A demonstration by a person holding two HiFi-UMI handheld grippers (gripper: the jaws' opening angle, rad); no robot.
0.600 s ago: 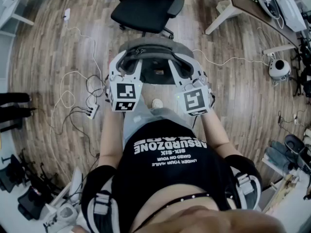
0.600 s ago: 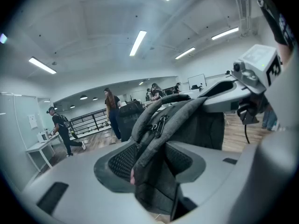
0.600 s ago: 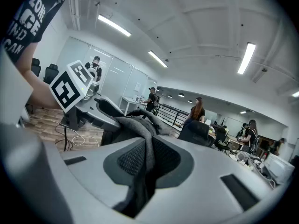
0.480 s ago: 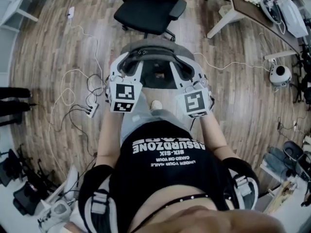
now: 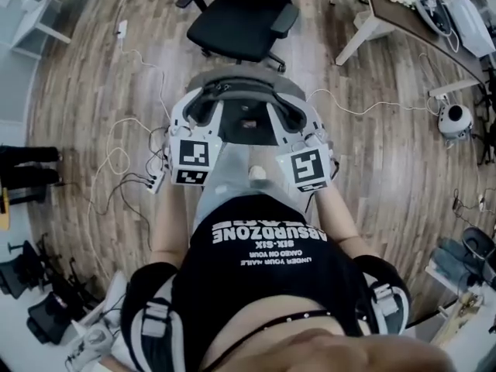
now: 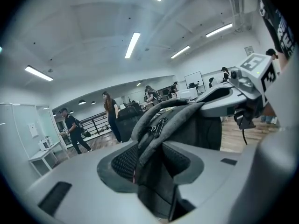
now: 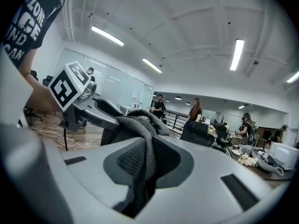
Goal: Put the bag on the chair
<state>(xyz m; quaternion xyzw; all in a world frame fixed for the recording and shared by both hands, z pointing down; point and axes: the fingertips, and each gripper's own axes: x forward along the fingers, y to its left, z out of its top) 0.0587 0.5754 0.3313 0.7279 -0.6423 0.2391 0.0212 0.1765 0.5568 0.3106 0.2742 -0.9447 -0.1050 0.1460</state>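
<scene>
Head view: the left tongs [image 5: 200, 111] and right tongs [image 5: 293, 115] each clamp the grey bag [image 5: 246, 84] hanging between them; the black chair [image 5: 236, 18] stands just beyond.

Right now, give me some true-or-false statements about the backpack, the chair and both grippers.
1. The left gripper is clamped on the grey backpack. True.
2. The backpack rests on the black office chair. False: it hangs between both grippers, short of the chair.
3. The right gripper is empty. False: it grips the backpack's grey fabric.
4. The office chair stands on a wooden floor. True.
</scene>
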